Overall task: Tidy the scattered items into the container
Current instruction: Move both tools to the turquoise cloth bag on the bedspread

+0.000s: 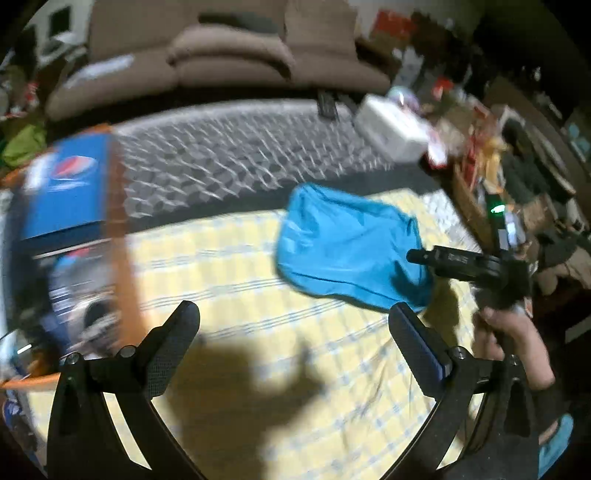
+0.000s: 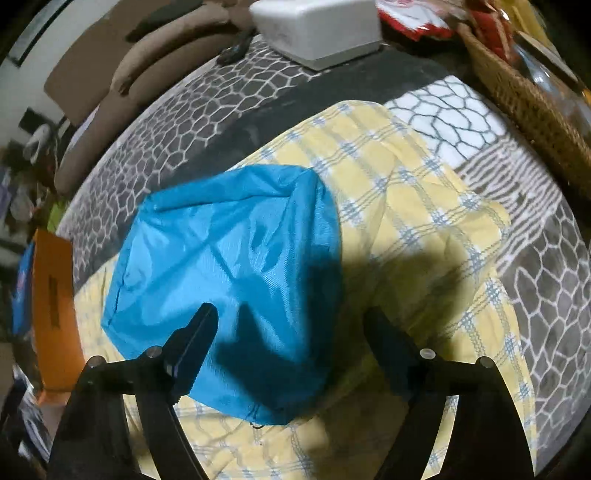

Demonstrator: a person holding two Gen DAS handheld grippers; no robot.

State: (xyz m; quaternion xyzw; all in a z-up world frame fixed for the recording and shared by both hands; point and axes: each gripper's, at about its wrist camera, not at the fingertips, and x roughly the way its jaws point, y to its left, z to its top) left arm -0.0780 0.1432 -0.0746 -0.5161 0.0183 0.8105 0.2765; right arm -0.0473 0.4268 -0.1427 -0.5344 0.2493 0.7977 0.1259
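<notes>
A crumpled bright blue fabric bag (image 2: 229, 251) lies on a yellow plaid cloth (image 2: 413, 206). My right gripper (image 2: 291, 314) is open and points down over the bag's near edge. Its left finger is over the blue fabric and its right finger over the yellow cloth, and the pads press on nothing. In the left wrist view the blue fabric bag (image 1: 347, 243) lies ahead and to the right, with my left gripper (image 1: 293, 310) open above bare plaid cloth (image 1: 229, 266). An orange box (image 1: 120, 229) holding blue soda packaging stands at the left, blurred.
A hand (image 1: 513, 343) holds the right gripper at the right. A white box (image 2: 317, 26) and a wicker basket (image 2: 532, 107) full of packets stand at the far side. A grey patterned rug (image 2: 177, 122) lies beyond the cloth, with a brown sofa (image 1: 229, 55) behind it.
</notes>
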